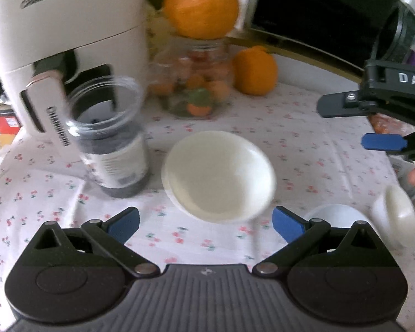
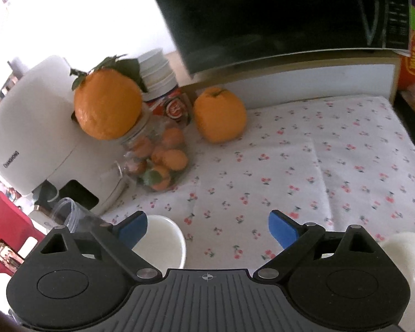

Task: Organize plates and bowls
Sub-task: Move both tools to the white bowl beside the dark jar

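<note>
Left gripper [image 1: 204, 225]: blue-padded jaws wide apart, nothing between them, poised over the white cherry-print tablecloth [image 1: 55, 202].

Just beyond its pads sits a stack of shallow white bowls [image 1: 218, 175], the landmark here. To the right of the stack and nearer the camera: a small white bowl [image 1: 333, 215], partly hidden behind the gripper linkage, and a white bowl tipped on its side [image 1: 395, 215].

Left of the stack, close by: an open clear plastic jar with a white label [image 1: 113, 144]; label text too blurred to read.

Right gripper [image 2: 207, 228]: jaws likewise spread wide, empty, cloth visible between them. Seen from the left wrist, it hangs to the right of the stack, and its black body reads "DAS", cut off at the frame edge.

Behind the stack: a glass jar of small oranges [image 1: 196, 83] with a large orange [image 1: 200, 4] on its mouth; a second large orange [image 1: 254, 70] beside it. Far left: a white countertop appliance [image 1: 66, 22], marked "CHANGHONG".
</note>
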`<state>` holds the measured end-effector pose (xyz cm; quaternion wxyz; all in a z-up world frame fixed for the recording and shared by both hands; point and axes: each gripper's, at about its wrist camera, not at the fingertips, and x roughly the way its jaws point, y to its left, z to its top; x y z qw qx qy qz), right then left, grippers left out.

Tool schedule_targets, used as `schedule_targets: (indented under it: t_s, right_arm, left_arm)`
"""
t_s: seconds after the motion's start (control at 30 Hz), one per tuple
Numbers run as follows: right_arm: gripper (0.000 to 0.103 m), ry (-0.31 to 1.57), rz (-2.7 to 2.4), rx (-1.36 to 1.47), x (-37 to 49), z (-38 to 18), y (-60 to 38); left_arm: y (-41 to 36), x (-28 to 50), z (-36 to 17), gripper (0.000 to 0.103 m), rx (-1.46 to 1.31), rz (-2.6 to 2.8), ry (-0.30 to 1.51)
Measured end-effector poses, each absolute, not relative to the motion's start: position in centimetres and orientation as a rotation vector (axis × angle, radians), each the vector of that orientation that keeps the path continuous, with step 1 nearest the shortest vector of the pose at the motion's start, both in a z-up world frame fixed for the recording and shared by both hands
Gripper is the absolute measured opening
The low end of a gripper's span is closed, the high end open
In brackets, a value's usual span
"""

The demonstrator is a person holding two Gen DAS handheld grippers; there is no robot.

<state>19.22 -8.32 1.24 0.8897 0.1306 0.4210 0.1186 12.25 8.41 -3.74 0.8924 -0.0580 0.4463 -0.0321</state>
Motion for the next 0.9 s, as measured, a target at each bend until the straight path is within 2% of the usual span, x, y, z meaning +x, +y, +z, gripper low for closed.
schedule_targets:
  t_s: [0.2,0.6,0.73,0.9]
  right_arm:
    - [0.096,0.900,0.295,0.236,19.6,-2.0,-6.4]
    - [0.095,0.876,0.392,0.183,19.7,-4.1,-3.7]
    - [0.093,0.877,0.400,0.182,19.9,-4.3,-3.4]
    - [0.080,0.884,0.390,0.174,20.1,-4.8,-3.2]
  left_arm:
    - [11.2,13.2,-5.5,0.101,-0.245,-0.024,0.931]
    - [11.0,14.6,-6.4,0.082,-0.357,-0.008,0.940]
    - [11.2,14.8,-6.8,0.074,-0.377,0.007,0.947]
    - [11.0,15.3,-7.0,0.064,-0.372,0.006,0.942]
